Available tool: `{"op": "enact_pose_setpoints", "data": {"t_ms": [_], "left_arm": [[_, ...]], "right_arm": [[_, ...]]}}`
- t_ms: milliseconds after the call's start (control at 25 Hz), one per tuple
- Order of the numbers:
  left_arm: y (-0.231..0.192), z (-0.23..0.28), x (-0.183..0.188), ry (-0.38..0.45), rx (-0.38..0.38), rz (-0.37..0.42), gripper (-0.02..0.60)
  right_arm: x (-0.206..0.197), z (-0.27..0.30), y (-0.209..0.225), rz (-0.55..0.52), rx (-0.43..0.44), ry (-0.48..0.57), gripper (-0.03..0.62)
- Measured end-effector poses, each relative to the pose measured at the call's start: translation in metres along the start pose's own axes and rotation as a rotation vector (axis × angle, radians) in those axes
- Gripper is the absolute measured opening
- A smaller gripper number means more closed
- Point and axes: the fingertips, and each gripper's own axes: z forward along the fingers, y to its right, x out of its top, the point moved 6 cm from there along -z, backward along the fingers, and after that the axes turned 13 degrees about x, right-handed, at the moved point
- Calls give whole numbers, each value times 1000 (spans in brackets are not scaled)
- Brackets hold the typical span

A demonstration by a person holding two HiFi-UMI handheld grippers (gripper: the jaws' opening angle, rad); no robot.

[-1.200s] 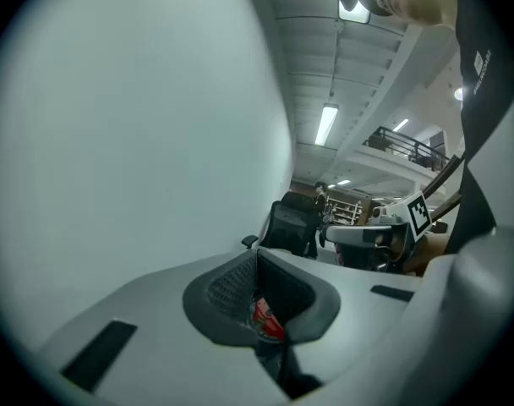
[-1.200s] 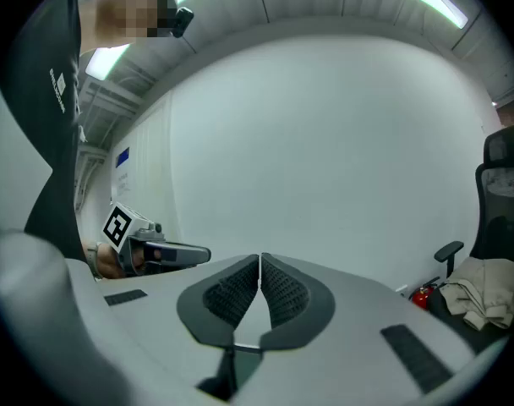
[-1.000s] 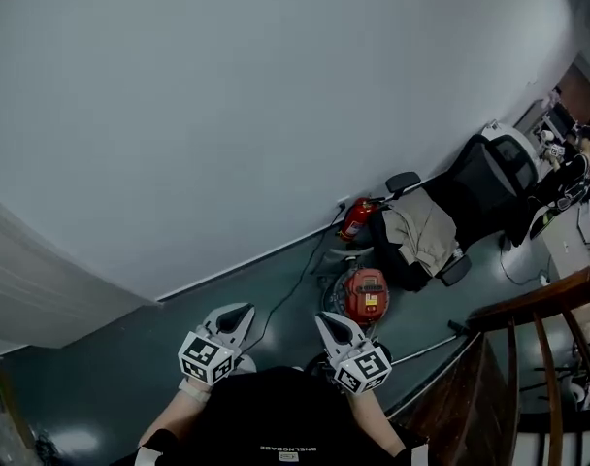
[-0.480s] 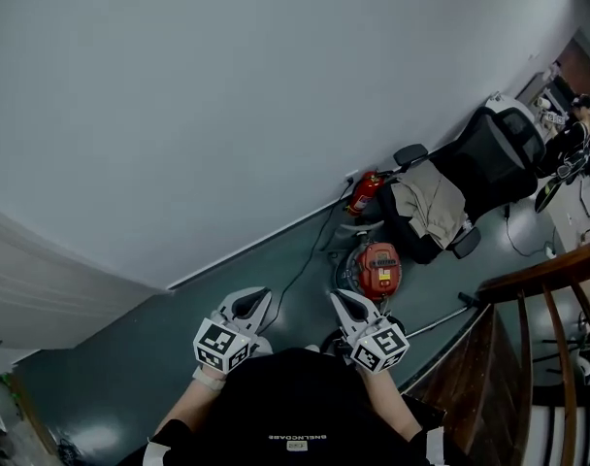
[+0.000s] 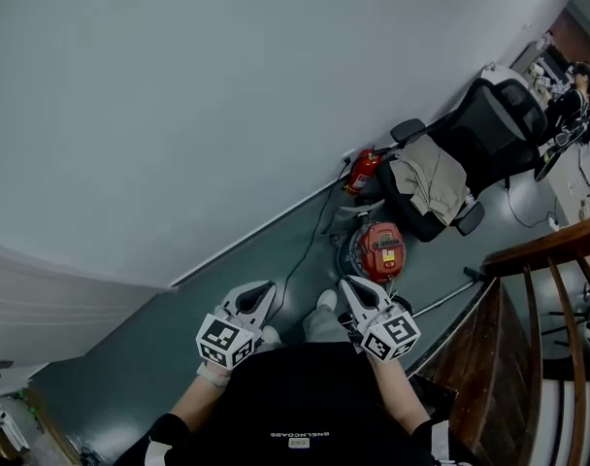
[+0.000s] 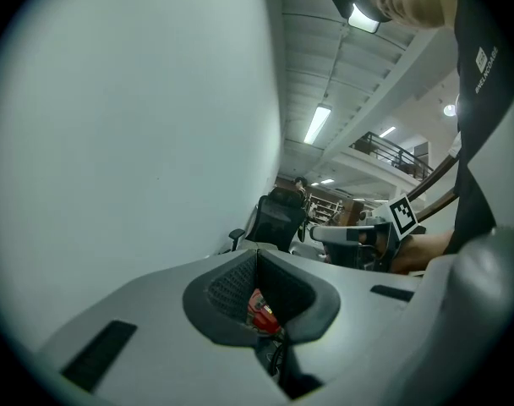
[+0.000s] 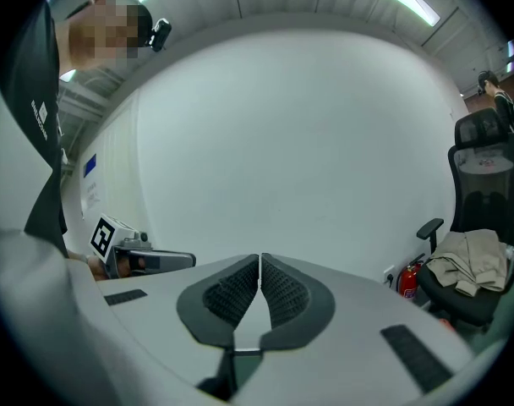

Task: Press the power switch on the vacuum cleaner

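Note:
The vacuum cleaner [image 5: 380, 248] is a round canister with a red top; it stands on the dark floor near the wall, just ahead of me. My right gripper [image 5: 352, 288] hovers short of it, jaws shut and empty. My left gripper [image 5: 258, 292] is held level to its left, also shut on nothing. In the left gripper view a bit of the red vacuum cleaner [image 6: 260, 309] shows below the closed pads [image 6: 240, 282], and the right gripper [image 6: 358, 233] is off to the side. The power switch cannot be made out.
A red fire extinguisher [image 5: 363, 171] stands at the wall by an outlet, with a cable [image 5: 305, 250] running across the floor. A black office chair [image 5: 475, 158] draped with cloth sits beyond the vacuum. A wooden stair railing [image 5: 542, 260] and a metal wand [image 5: 450, 299] lie to the right.
I have stepped closer: the vacuum cleaner now sits nearer my right gripper. Both grippers kept their pose in front of my body and stayed shut.

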Motion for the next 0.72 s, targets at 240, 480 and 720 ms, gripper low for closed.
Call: {"op": "enact_pose_setpoints", "data": {"t_ms": [240,480,720], "left_arm": [[14,66,18,-24,15,19,15],[43,157,47,-43,42,55,15],[73,234,80,-49,75,80,15]], "right_arm": [[9,-5,69,36,17,3,29],[33,-21,163,49,62,12,29],[54,-40,241,96,78,21,29]]}}
